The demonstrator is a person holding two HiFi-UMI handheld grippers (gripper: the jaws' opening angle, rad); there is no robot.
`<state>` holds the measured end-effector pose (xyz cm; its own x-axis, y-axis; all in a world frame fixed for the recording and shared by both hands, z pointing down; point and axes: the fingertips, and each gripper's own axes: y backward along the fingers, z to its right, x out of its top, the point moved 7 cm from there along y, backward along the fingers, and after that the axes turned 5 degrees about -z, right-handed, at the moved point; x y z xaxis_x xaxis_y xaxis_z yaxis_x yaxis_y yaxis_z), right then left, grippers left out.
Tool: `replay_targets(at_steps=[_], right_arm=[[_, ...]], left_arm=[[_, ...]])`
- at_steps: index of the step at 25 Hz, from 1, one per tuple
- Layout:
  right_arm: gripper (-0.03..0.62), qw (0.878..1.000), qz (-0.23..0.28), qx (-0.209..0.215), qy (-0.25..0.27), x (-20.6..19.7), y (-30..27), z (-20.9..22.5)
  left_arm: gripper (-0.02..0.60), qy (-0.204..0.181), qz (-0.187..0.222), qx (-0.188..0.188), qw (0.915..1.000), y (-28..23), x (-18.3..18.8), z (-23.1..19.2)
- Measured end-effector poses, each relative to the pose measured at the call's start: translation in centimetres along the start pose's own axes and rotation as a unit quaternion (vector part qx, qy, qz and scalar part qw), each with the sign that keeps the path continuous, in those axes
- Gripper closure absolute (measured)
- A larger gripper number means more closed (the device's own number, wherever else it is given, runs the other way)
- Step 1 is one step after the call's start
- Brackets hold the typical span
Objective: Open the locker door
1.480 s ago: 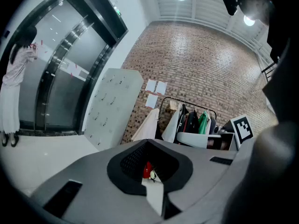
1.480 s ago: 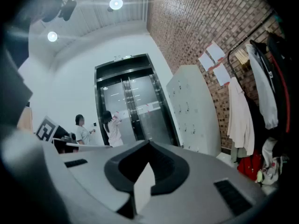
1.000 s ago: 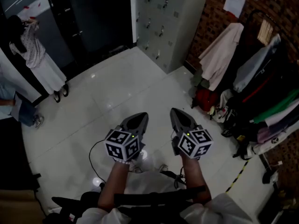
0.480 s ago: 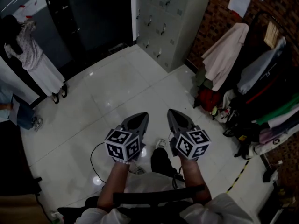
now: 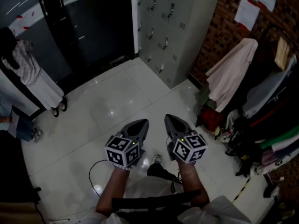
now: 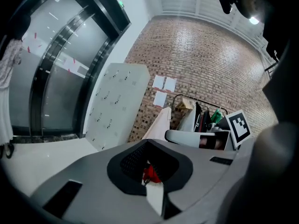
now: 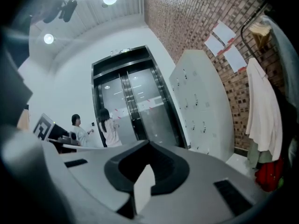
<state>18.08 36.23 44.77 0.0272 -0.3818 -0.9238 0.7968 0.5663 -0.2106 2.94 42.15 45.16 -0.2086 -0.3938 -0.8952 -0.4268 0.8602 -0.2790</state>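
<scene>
Lockers first: the tall grey metal locker bank [image 5: 173, 31] stands at the far edge of the glossy white tiled floor [image 5: 117, 101], in the corner between the red brick wall [image 5: 224, 36] and the dark glass doors [image 5: 93, 27]. Every little door we can see on it is shut. We're holding both grippers out side by side over the near part of the floor, well apart from the lockers and pointing roughly their way. Our grey left gripper [image 5: 141, 124], marker cube at its back, has its jaws pressed together with nothing between them. Its own view only shows a sliver of floor and something red through the notch. The matching right gripper [image 5: 167, 120] is the same deal, clamped closed and empty. A long cream garment [image 5: 231, 69] hangs by the brick wall along the floor's right edge, next to a packed black clothes rack [image 5: 275, 101], and white paper sheets [image 5: 254, 6] are stuck on the bricks above. Over at the left edge a person in a pale dress [image 5: 32, 73] stands by the dark doors. A thin black cable [image 5: 96, 164] loops on the tiles just beside our left arm.
</scene>
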Motion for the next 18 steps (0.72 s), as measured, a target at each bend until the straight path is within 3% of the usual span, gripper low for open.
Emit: replay_targets(at_steps=[9, 18], right_arm=[[0.586, 1.000, -0.002, 0.009, 0.001, 5.7, -7.3, 9.7], [0.586, 0.999, -0.014, 0.011, -0.031, 6.5, -12.0, 16.0]], left_arm=[[0.589, 0.006, 0.008, 0.009, 0.9999, -11.0, 5.5, -3.7], [0.589, 0.004, -0.022, 0.018, 0.9996, -18.3, 7.4, -6.2]])
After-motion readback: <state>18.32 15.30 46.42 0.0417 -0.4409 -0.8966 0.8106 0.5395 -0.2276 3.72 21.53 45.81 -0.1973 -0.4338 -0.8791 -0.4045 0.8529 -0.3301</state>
